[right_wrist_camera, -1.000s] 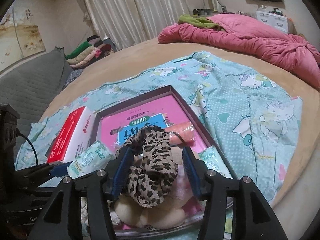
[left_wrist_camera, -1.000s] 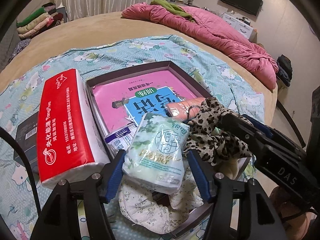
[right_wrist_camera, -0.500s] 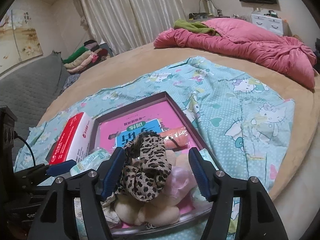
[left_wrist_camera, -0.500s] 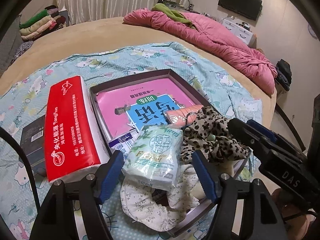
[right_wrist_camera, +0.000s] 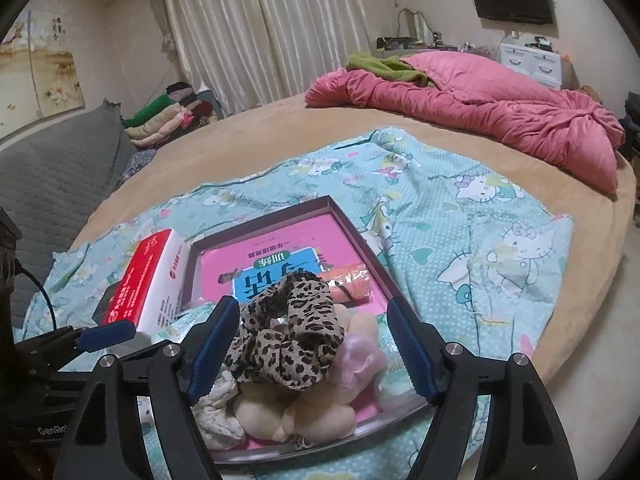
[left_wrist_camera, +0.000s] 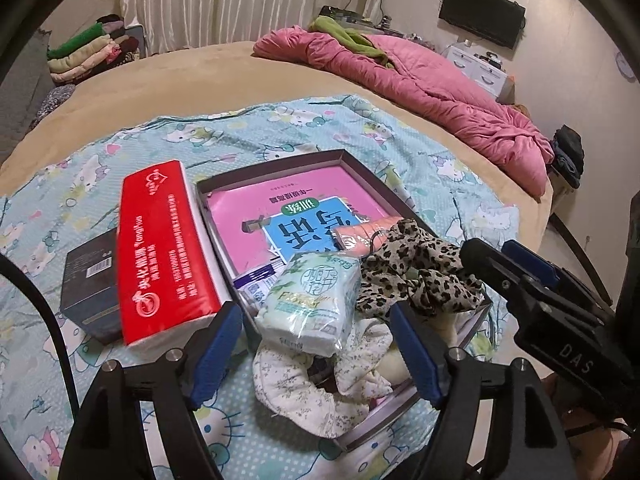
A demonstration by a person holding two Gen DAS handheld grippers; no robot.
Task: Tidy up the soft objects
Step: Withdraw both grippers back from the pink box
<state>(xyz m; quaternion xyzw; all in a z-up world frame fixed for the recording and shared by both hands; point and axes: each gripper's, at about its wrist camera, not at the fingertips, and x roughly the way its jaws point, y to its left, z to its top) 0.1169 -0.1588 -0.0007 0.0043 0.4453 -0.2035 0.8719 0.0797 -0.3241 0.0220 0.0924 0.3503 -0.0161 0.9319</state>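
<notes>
A shallow dark box [left_wrist_camera: 280, 168] [right_wrist_camera: 360, 236] with a pink and blue book inside lies on the Hello Kitty sheet. In its near end lie a pale green tissue pack [left_wrist_camera: 312, 300], a white floral scrunchie [left_wrist_camera: 304, 388], a leopard-print scrunchie [left_wrist_camera: 420, 272] [right_wrist_camera: 288, 336], an orange roll [left_wrist_camera: 360, 236] [right_wrist_camera: 348, 280] and a cream plush toy [right_wrist_camera: 304, 404]. My left gripper [left_wrist_camera: 316, 354] is open and empty, just in front of the tissue pack. My right gripper [right_wrist_camera: 310, 346] is open and empty, its fingers either side of the leopard scrunchie.
A red and white tissue box [left_wrist_camera: 160, 252] [right_wrist_camera: 152, 280] lies left of the dark box, with a small black box [left_wrist_camera: 92, 284] beside it. A pink quilt [left_wrist_camera: 420, 80] [right_wrist_camera: 480, 112] is heaped at the far side of the round bed. Folded clothes [right_wrist_camera: 168, 120] are stacked far left.
Both grippers opened, letting go of the tissue pack and the leopard scrunchie, and drew back a little. Both items now rest in the box.
</notes>
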